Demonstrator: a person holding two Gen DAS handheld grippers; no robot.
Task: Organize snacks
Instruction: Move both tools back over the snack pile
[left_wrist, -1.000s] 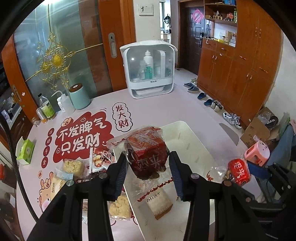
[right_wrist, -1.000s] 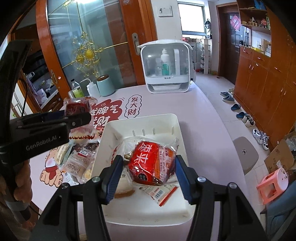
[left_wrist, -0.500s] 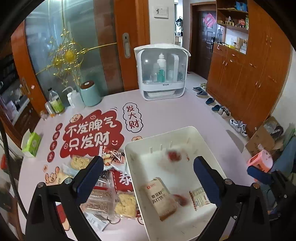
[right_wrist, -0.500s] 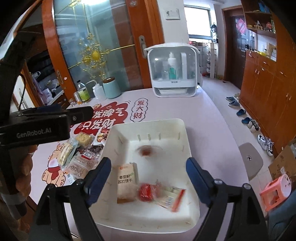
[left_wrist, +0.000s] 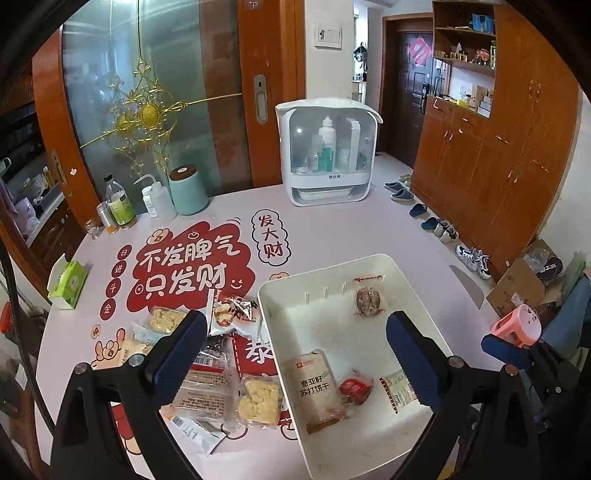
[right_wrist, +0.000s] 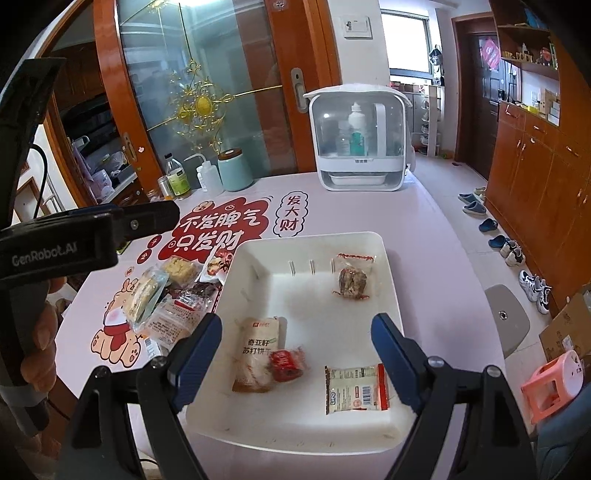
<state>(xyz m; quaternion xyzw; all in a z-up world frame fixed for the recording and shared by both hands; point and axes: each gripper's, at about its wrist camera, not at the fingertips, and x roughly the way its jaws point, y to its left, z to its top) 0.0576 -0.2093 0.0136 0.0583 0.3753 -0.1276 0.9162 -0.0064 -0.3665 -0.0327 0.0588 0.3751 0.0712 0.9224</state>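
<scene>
A: Both tongs hang over the white bin (right_wrist: 384, 258) on the tabletop (right_wrist: 424, 229), and both are spread wide. The left tongs (left_wrist: 295, 354) have nothing between the blue pads, and the right tongs (right_wrist: 295, 354) are just as empty.

B: Four packets lie inside the bin. At the far end is a clear wrapper with a dark brown cake (right_wrist: 352, 280). Nearer the camera a tan cracker pack (right_wrist: 258, 354) lies with a small red packet (right_wrist: 286, 365) touching its right edge.

A: And a flat white sachet with a barcode (right_wrist: 354, 387) lies by itself near the front right corner, apart from the red one.

B: To the left of the bin a loose pile of snacks (left_wrist: 218, 369) is spread on the tabletop, partly over the red cartoon print.

A: A person's hand (right_wrist: 37, 343) grips the left handle at the edge of the right camera's view.
</scene>
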